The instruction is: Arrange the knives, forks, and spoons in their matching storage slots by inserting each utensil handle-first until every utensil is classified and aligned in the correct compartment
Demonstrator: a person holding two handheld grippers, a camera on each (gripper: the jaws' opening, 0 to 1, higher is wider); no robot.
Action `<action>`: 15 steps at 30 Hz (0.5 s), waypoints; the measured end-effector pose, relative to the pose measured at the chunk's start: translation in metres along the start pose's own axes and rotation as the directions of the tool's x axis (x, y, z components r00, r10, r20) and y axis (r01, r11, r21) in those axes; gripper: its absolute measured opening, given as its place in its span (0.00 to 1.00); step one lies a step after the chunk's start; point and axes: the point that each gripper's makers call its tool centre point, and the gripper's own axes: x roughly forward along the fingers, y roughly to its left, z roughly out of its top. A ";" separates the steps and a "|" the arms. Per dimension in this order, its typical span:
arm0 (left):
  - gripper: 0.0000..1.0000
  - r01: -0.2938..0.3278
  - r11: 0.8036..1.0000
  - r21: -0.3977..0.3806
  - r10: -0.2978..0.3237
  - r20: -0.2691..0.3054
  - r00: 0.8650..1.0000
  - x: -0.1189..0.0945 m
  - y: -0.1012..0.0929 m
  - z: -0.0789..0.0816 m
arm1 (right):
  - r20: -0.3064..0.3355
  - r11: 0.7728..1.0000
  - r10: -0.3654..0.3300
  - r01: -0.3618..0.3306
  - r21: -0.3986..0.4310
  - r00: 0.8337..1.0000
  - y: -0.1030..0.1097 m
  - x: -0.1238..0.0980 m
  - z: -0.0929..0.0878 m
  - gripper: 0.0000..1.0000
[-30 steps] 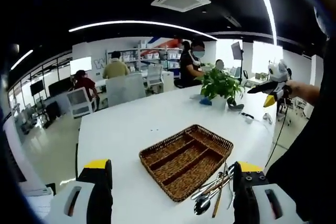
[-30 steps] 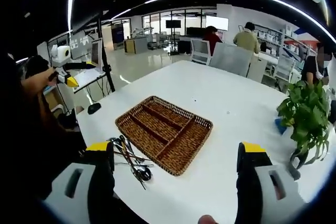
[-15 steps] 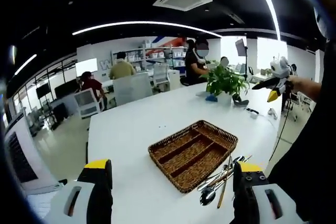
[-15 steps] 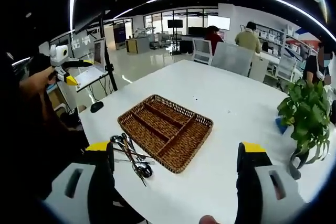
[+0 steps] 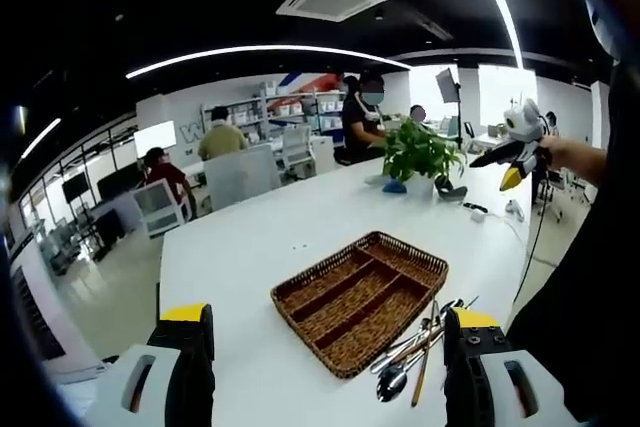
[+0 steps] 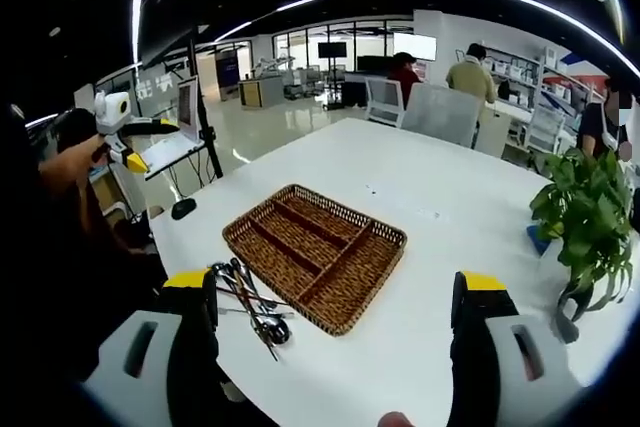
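On the white table (image 5: 260,247), near its edge: a brown woven wicker tray (image 5: 360,300) with long parallel slots and one cross slot at an end, every compartment bare of cutlery. Just beside the tray's near corner, a loose heap of metal spoons, forks and knives with some wooden handles (image 5: 418,352), lying straight on the tabletop, overlapping one another, none inside a slot. Same tray (image 6: 314,253) and same heap (image 6: 248,304) seen from the right gripper view, heap against the tray's left corner. Further back on the table, a green potted plant (image 6: 585,227).

Left gripper (image 5: 325,367) held above the table edge, yellow-tipped jaws spread wide, nothing between them. Right gripper (image 6: 340,347) likewise raised short of the tray, jaws wide apart and holding nothing.
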 end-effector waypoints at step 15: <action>1.00 0.025 0.998 -0.062 -0.022 0.040 0.999 -0.006 -0.007 -0.004 | 0.032 0.995 0.077 -0.075 -0.073 0.997 0.017 0.007 0.018 0.99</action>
